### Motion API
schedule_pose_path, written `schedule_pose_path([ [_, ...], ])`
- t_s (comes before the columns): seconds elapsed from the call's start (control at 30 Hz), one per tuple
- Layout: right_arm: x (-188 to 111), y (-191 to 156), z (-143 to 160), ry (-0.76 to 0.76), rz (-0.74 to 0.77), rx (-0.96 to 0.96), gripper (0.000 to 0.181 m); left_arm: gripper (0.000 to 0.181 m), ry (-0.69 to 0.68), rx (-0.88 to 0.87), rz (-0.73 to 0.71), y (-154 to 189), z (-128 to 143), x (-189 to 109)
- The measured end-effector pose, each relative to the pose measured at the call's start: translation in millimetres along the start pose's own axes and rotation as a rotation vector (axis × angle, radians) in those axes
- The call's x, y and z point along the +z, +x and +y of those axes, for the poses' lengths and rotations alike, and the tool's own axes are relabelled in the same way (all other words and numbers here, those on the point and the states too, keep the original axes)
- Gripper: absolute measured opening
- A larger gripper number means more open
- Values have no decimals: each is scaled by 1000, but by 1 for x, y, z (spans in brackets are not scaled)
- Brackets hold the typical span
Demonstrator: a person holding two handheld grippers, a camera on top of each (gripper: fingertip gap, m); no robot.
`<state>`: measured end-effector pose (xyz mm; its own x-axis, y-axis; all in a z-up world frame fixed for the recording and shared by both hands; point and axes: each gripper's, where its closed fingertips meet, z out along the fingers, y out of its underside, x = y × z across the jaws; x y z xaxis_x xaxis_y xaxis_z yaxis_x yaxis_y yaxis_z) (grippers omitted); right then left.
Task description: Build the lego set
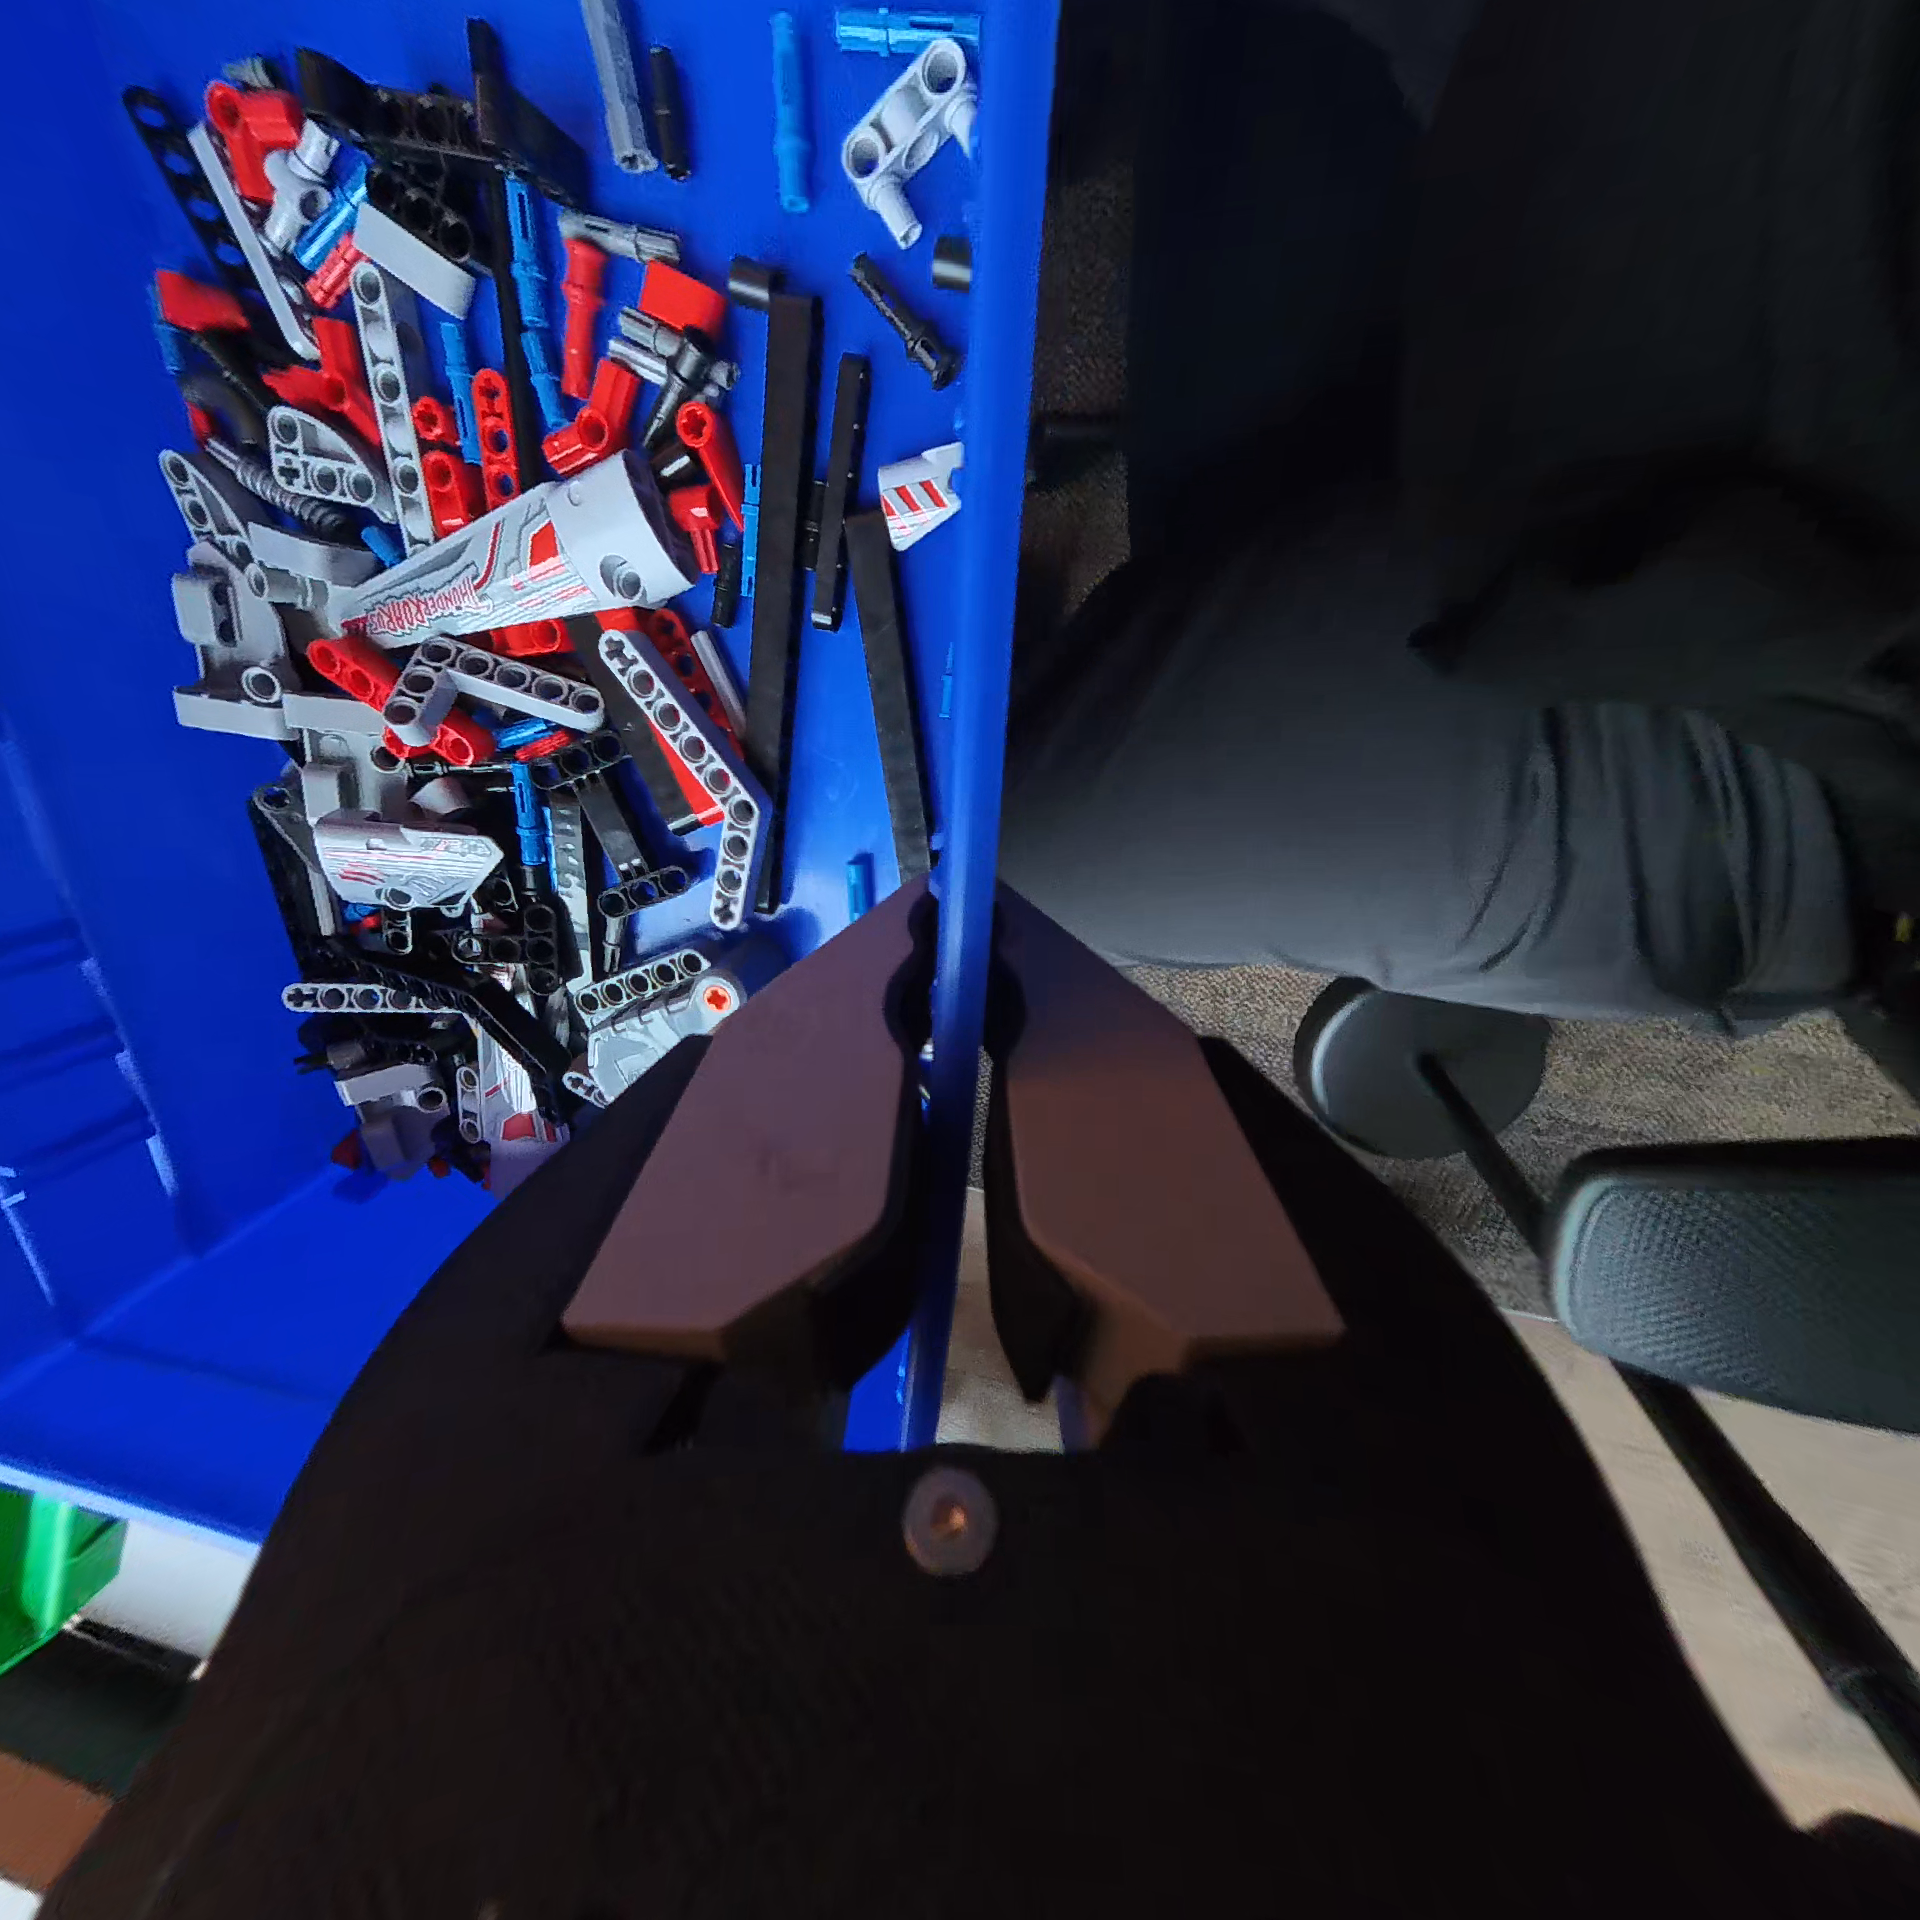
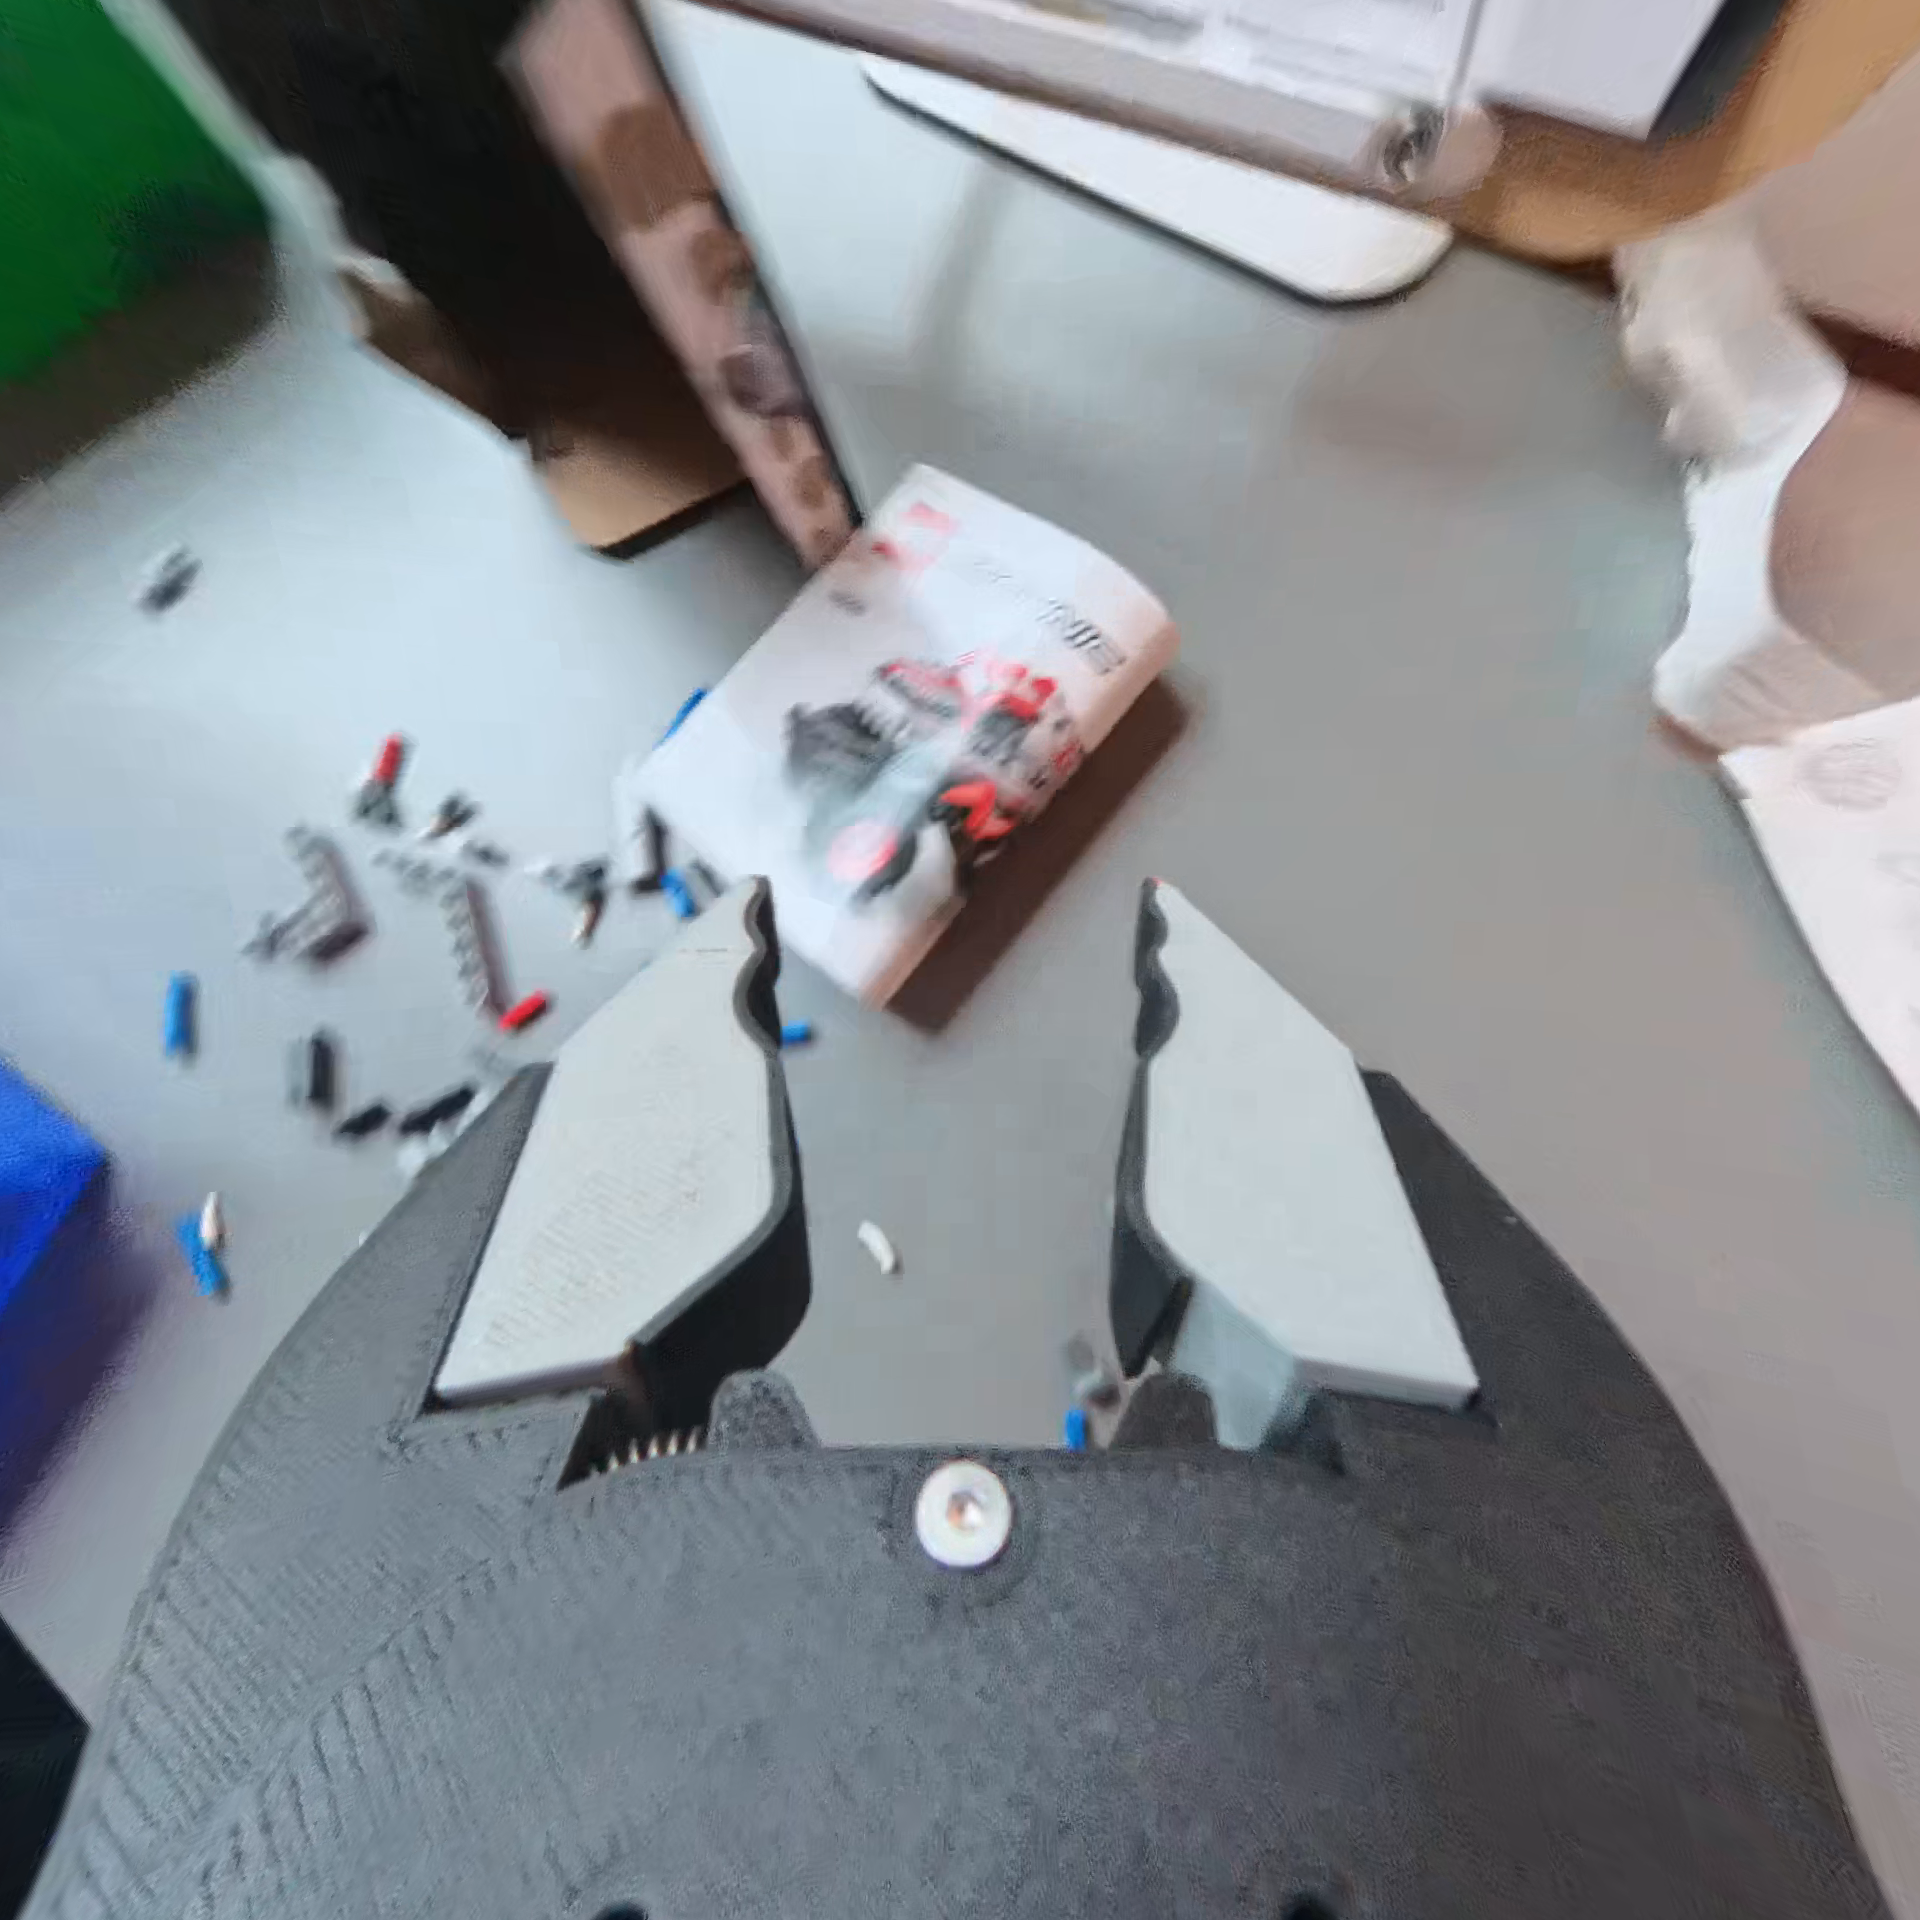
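Left gripper (image 1: 961, 904) clamped on the thin side wall of a blue bin (image 1: 982, 623), one finger inside the wall and one outside, the wall pinched between the tips. Inside the bin, a heap of loose lego pieces (image 1: 468, 623): red, black, grey and light-blue beams, pins and axles, plus a long grey printed panel (image 1: 520, 566) lying across the middle of the heap. Several long black beams (image 1: 784, 540) apart from the heap, nearer the gripped wall. Beyond the wall, dim carpeted floor, dark fabric and a black chair caster (image 1: 1413, 1070). Right gripper (image 2: 956, 894) held above a grey table (image 2: 1351, 727), jaws spread wide, nothing between them. Just past its fingertips, a white instruction booklet (image 2: 914, 727) flat on the table, cover picture of a red and black vehicle facing up. Left of the booklet, scattered small parts (image 2: 416, 914) in black, blue, red and white. One tiny white piece (image 2: 878, 1247) on the table, seen between the open fingers. Corner of the blue bin at the far left edge. Right view blurred, so finer detail not readable.
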<state>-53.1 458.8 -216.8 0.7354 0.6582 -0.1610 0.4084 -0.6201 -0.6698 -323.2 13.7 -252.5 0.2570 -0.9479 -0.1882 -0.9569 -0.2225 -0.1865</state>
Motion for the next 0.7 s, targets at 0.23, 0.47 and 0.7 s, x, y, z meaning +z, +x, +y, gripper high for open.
schedule_pose_path([
  [0.23, 75, 7, 4, -369, -148, 368, 74, 3, 11, -8, -11, -25, 8, 4],
  [0.47, 96, 6, -11, -347, -145, 362, 40, 3, 18, -18, -19, -34, 12, 6],
  [0.7, 101, -6, -8, -295, -272, 394, 10, 2, 16, -54, -40, -39, 13, 7],
])
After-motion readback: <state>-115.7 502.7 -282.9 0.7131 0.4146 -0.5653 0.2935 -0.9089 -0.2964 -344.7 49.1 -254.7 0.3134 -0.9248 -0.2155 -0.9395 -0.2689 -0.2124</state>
